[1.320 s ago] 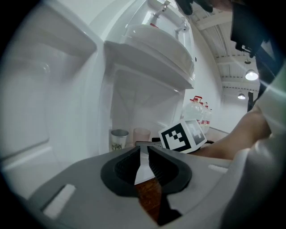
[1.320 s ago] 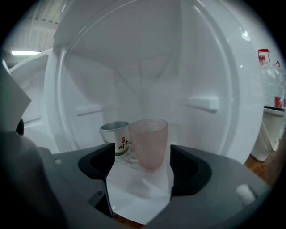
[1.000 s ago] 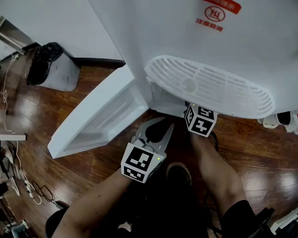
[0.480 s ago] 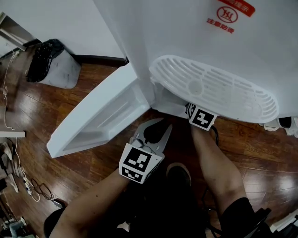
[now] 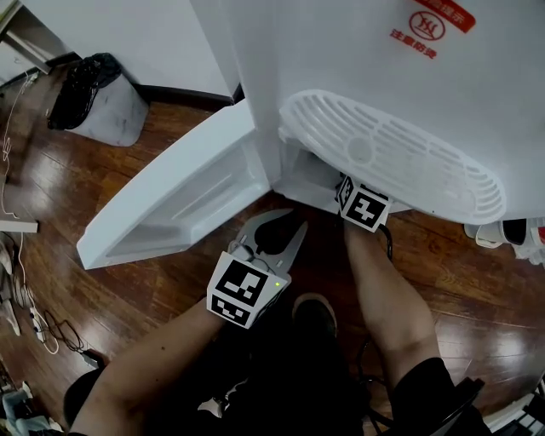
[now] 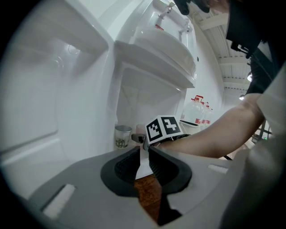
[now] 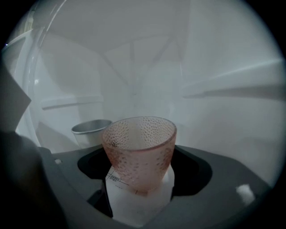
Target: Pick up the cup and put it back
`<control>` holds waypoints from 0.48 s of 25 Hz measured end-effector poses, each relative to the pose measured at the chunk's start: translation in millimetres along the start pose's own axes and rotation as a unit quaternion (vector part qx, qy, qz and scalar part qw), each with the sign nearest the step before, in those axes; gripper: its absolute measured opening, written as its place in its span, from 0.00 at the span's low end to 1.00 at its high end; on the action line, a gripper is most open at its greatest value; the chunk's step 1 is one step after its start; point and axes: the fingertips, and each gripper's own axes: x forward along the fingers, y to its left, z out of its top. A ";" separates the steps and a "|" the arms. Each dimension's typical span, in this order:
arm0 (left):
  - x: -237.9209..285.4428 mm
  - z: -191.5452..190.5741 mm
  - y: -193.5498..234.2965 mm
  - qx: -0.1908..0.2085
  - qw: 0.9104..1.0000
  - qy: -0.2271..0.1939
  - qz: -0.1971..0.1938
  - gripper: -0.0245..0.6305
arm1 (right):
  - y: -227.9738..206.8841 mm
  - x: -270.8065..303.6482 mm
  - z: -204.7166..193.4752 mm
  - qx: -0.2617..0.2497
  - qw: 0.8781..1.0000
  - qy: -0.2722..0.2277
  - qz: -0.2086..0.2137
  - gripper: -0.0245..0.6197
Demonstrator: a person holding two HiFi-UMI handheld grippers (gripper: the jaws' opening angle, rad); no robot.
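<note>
1. Right gripper point(image 7: 139, 179) clamps the pink dimpled cup point(image 7: 138, 150) inside the dispenser's lower cabinet point(image 7: 214, 53), with a steel cup point(image 7: 89, 129) just beyond, at left.
2. Left gripper point(image 6: 144, 156) hangs nearer, jaws almost together, empty.
3. Risk: letting go while tilted could topple the cup or knock the steel one.

Water dispenser point(image 5: 324, 60) front is showing red Chinese print point(image 5: 413, 36), reading roughly 注意防烫, under a round red logo point(image 5: 427, 24); red banner point(image 5: 444, 12) above is getting cropped, unreadable. White label point(image 7: 117, 180) below pink cup point(image 7: 139, 150) is carrying tiny print, illegible.
</note>
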 end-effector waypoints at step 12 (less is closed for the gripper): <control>-5.2 -2.3 -2.9 0.004 1.000 0.004 0.002 0.10 | 0.3 -6.1 10.1 -0.021 1.000 -0.023 0.000 0.62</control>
